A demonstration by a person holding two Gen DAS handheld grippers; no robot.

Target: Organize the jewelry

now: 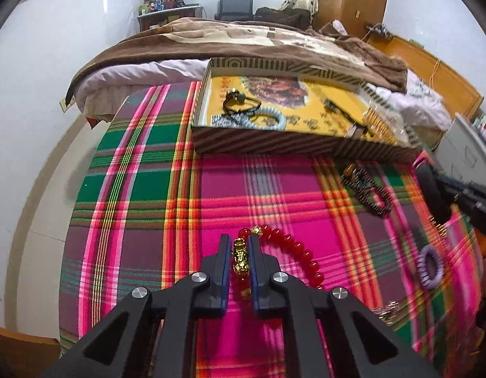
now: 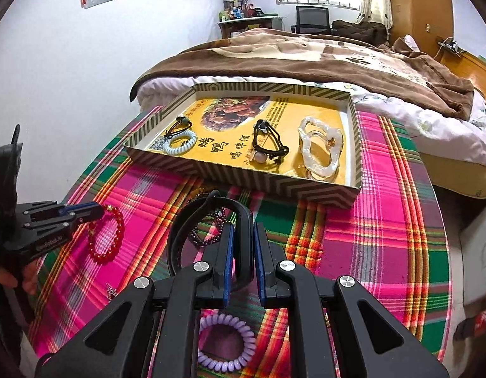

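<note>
A red bead bracelet (image 1: 293,249) with a gold charm lies on the plaid cloth, and my left gripper (image 1: 239,239) is shut on its charm end. From the right wrist view the same left gripper (image 2: 98,211) sits at the bracelet's (image 2: 106,239) top edge. My right gripper (image 2: 244,225) is shut on a black headband (image 2: 211,203) that arches up to the left of its fingers. Beyond both stands a striped cardboard tray (image 2: 258,182) with a yellow floor. It holds a white spiral hair tie (image 2: 180,145), black bead hair ties (image 2: 268,148) and a clear bangle (image 2: 320,148).
On the cloth lie a dark bead bracelet (image 2: 208,233), a purple spiral hair tie (image 2: 230,343) under the right gripper, and a small gold piece (image 2: 110,291). A bed with a brown blanket (image 2: 306,56) sits behind the tray. The table edge curves away at left.
</note>
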